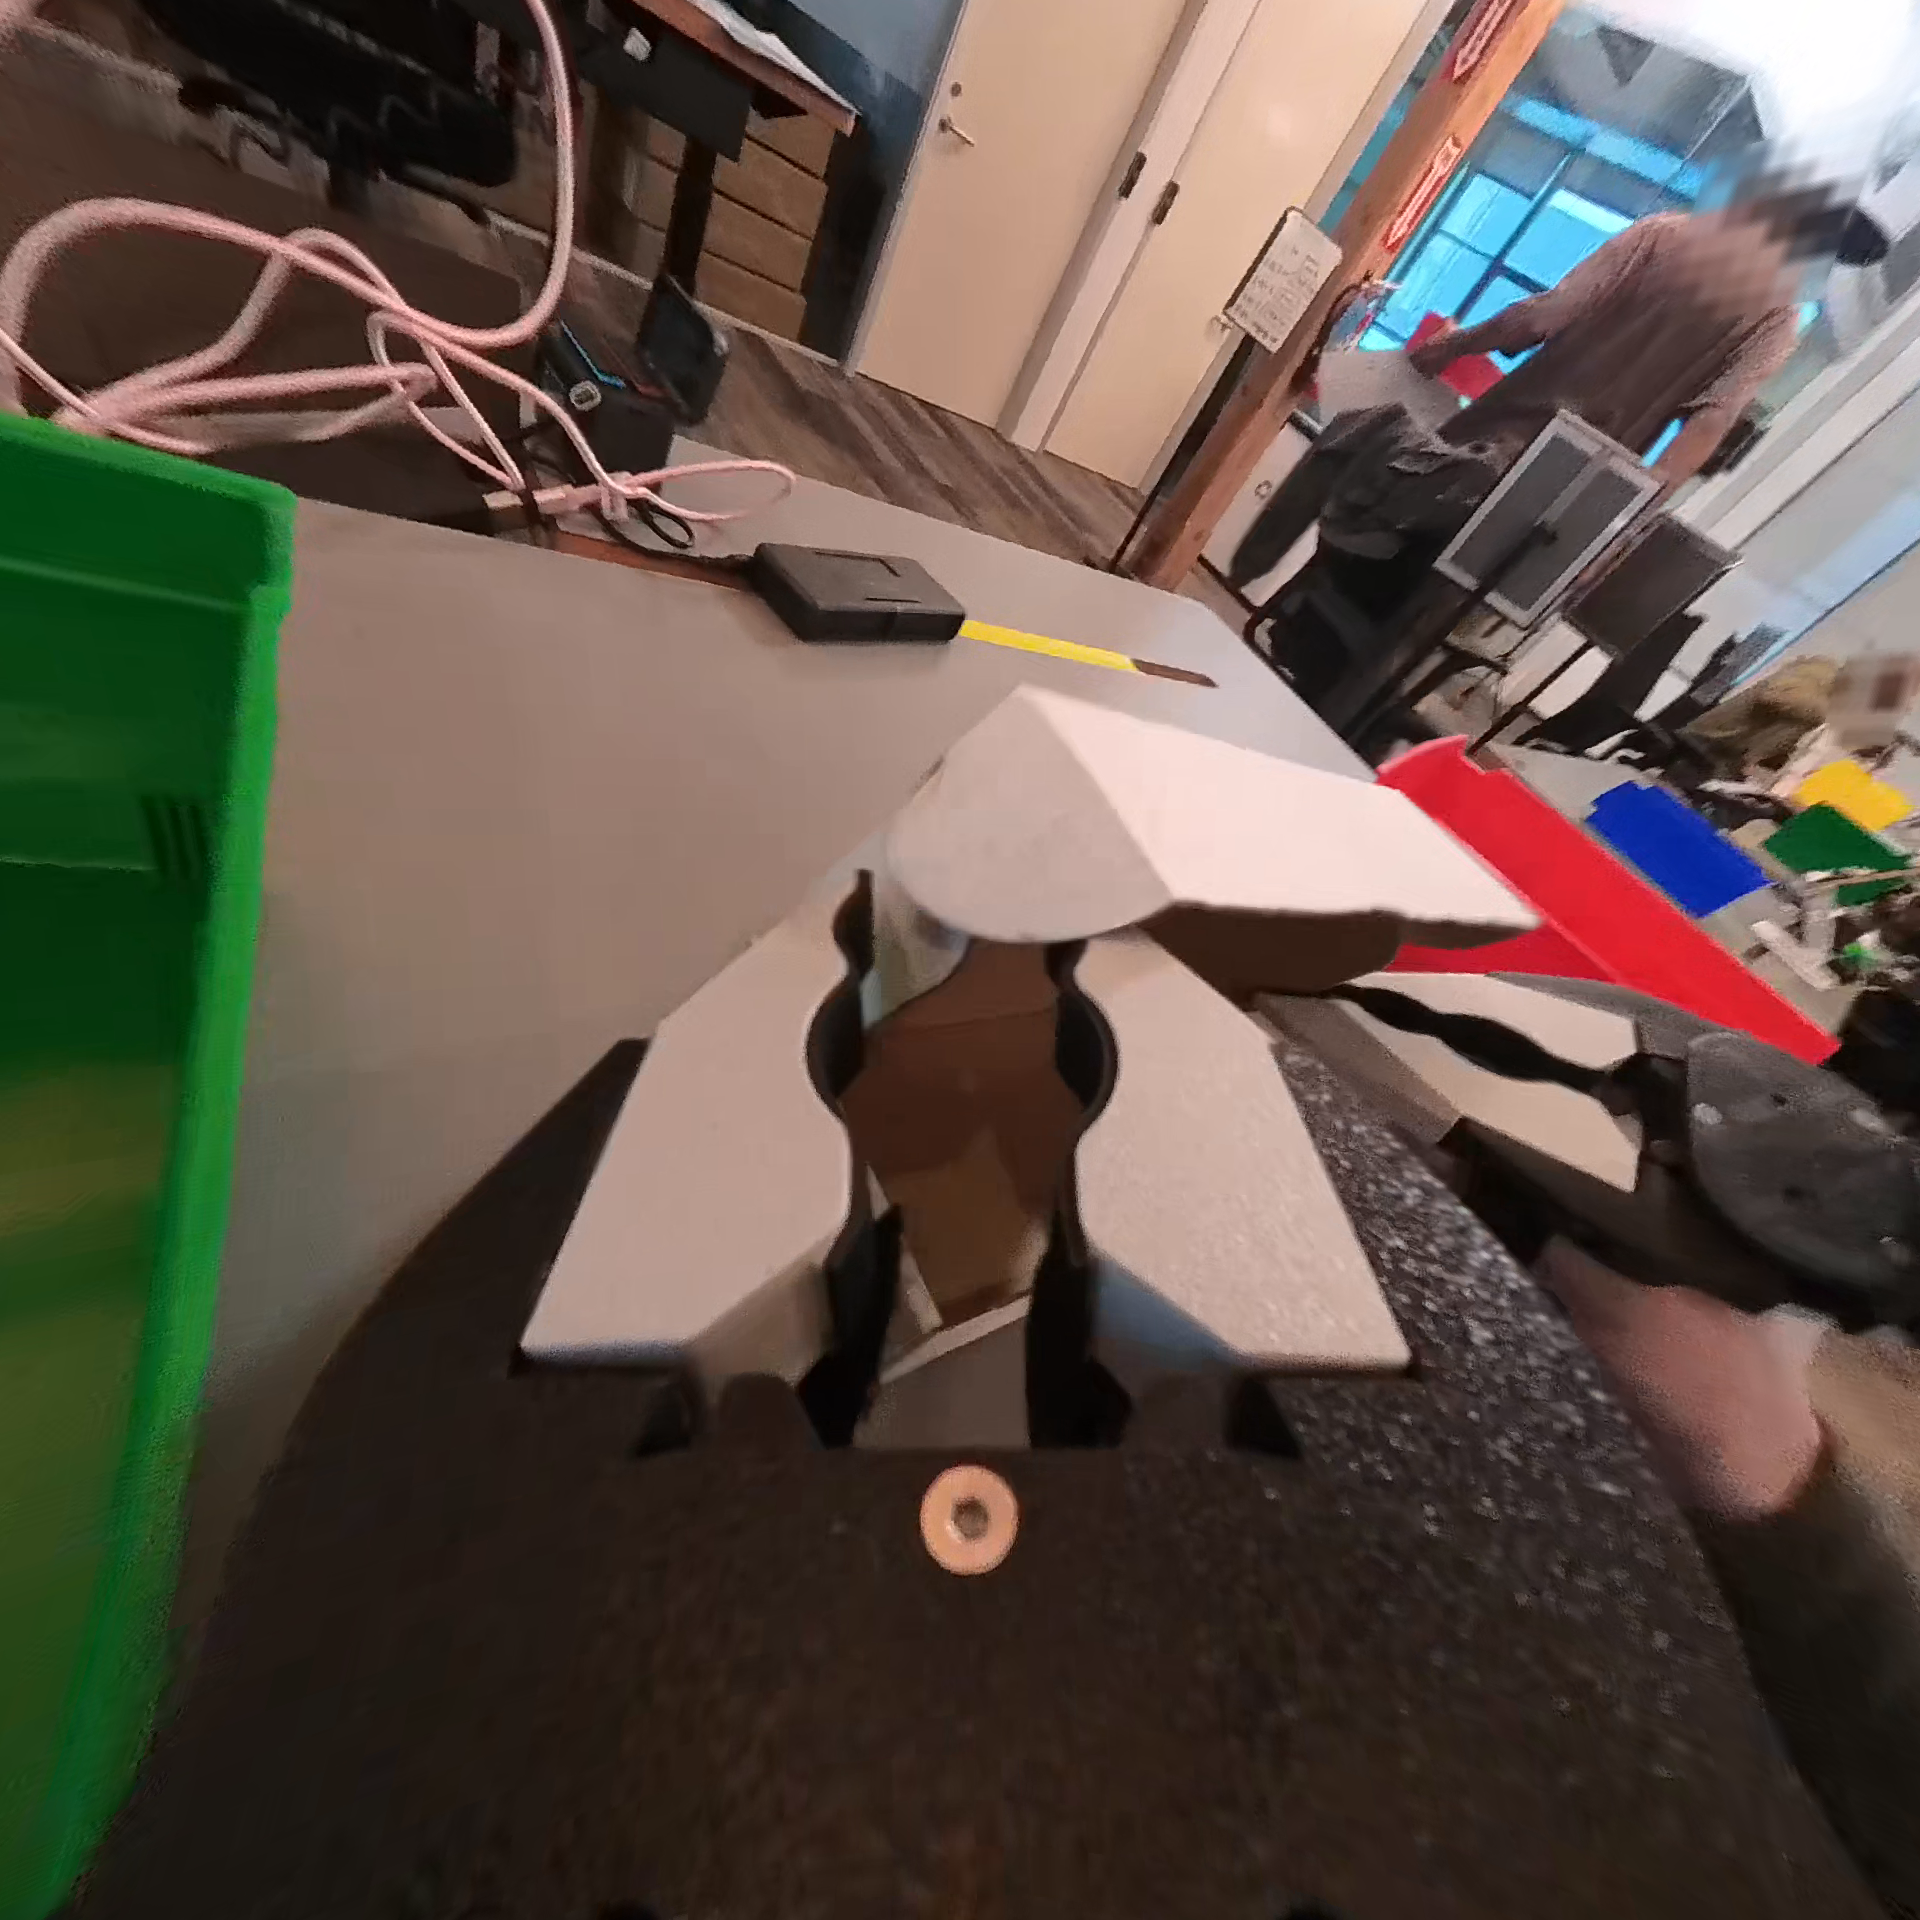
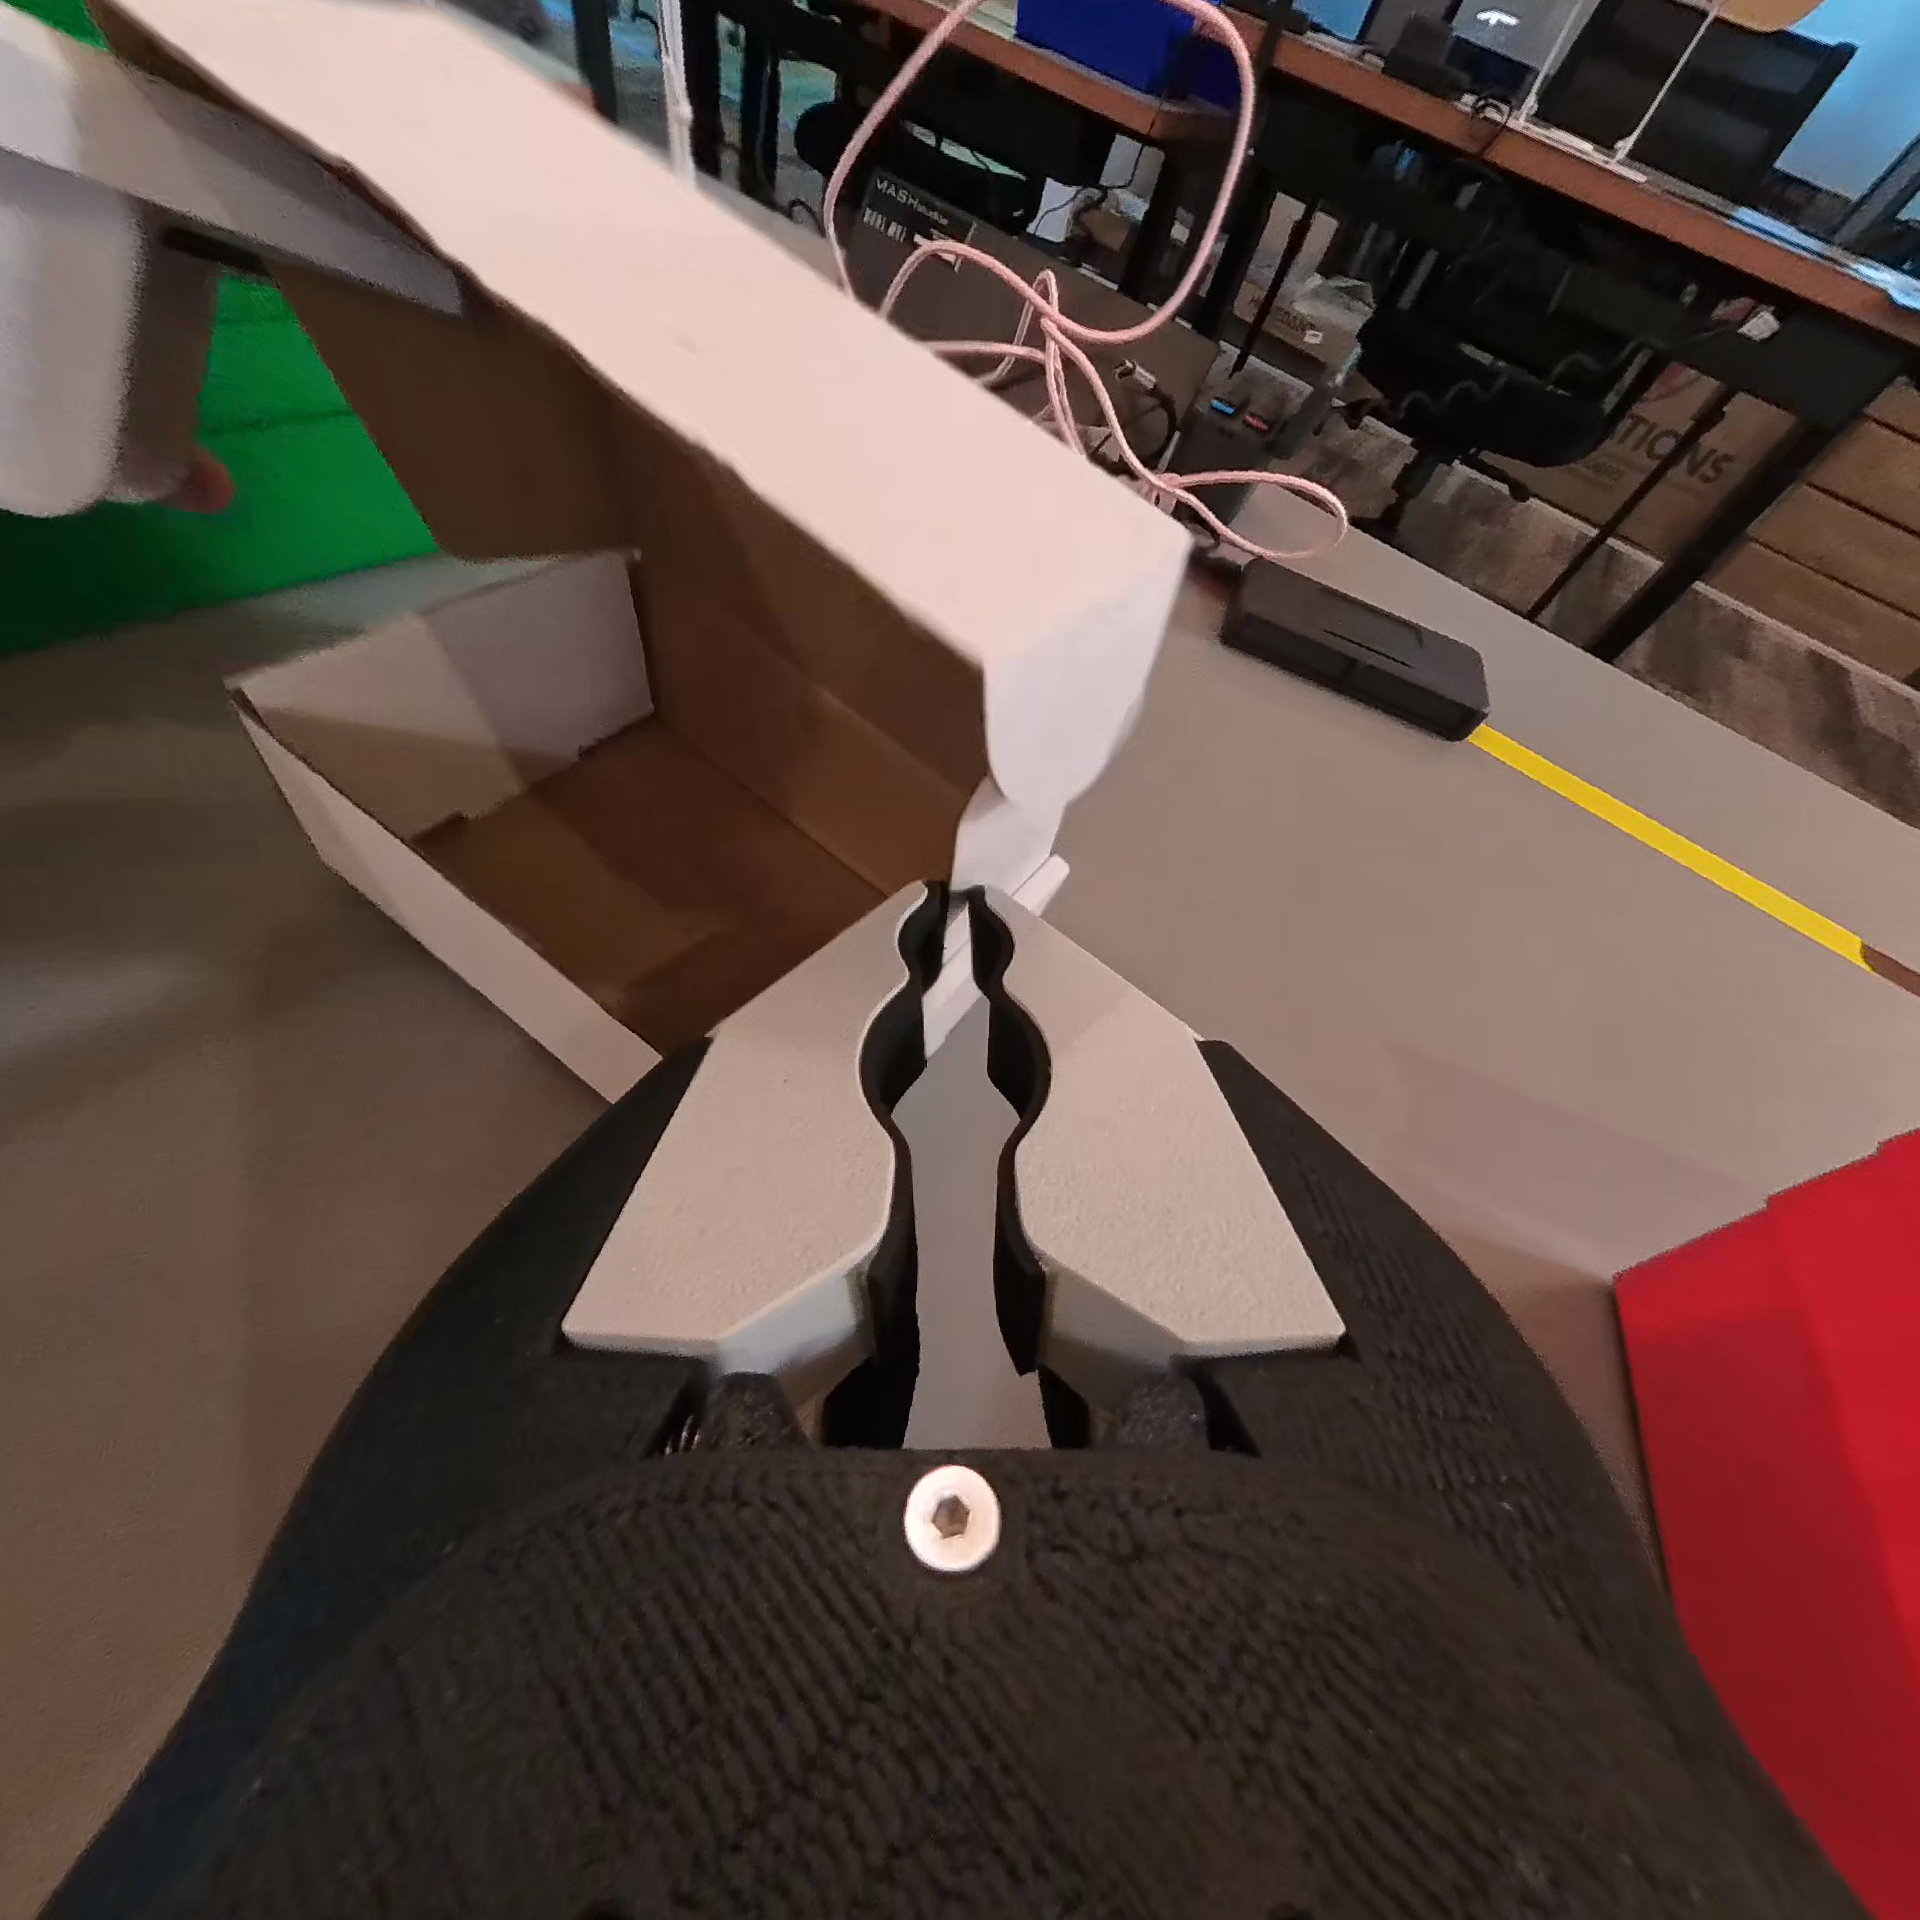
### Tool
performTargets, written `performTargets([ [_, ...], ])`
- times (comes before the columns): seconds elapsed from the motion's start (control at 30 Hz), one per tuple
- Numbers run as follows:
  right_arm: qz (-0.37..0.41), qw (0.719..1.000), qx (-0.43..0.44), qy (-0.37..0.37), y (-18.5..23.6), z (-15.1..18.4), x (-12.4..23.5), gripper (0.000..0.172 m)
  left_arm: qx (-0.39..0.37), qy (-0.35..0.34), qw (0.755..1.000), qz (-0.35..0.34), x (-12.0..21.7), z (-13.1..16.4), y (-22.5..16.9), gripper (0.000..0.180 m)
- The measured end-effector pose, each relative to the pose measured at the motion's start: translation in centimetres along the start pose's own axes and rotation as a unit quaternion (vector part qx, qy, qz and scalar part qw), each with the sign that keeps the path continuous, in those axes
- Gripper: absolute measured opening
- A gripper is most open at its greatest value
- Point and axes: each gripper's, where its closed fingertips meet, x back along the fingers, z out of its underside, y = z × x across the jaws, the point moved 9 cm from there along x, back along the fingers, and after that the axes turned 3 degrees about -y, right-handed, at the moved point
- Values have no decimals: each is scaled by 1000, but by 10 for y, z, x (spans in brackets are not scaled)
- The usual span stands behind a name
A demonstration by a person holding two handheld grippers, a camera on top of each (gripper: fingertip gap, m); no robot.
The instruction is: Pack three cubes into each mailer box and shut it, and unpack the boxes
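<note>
Just ahead of the right claw [image 2: 954, 896] on the worktop [image 2: 1299, 935] sits the open, empty mailer box [image 2: 582, 831], its side wall pinched between nearly closed fingertips. Left claw [image 1: 961, 935] stands spread around the lid's ear flap [image 1: 997, 862]. Light, bendable cardboard: grip near folds.

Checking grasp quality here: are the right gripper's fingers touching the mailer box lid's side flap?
Touching. In the right wrist view the right gripper has its fingers nearly closed, pinching the white side flap of the raised lid at its lower end.
</note>
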Motion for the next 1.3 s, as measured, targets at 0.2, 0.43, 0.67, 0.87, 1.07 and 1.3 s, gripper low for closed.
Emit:
performTargets([
  [0.2, -14, 999, 24, -18, 4, -11, 17, 52, -110, 10, 994, -21, 22, 11, -9, 73],
  [0.43, 6, 954, 238, -180, 29, -62, 44, 53, -159, -25, 987, -17, 34, 41, -15, 72],
  [0.67, 66, 926, 356, -104, 31, -72, 4, 18, -204, 9, 977, -58, 33, 57, -14, 59],
  [0.87, 53, 943, 312, -105, 28, -72, -3, 4, -195, 2, 979, -57, 16, 48, -13, 83],
  [1.07, 22, 965, 235, -111, 20, -76, -6, 5, -198, 17, 979, -40, -7, 50, -24, 93],
  [1.3, -8, 975, 190, -114, 13, -75, -2, 5, -199, -19, 976, -87, 0, 43, -23, 85],
])
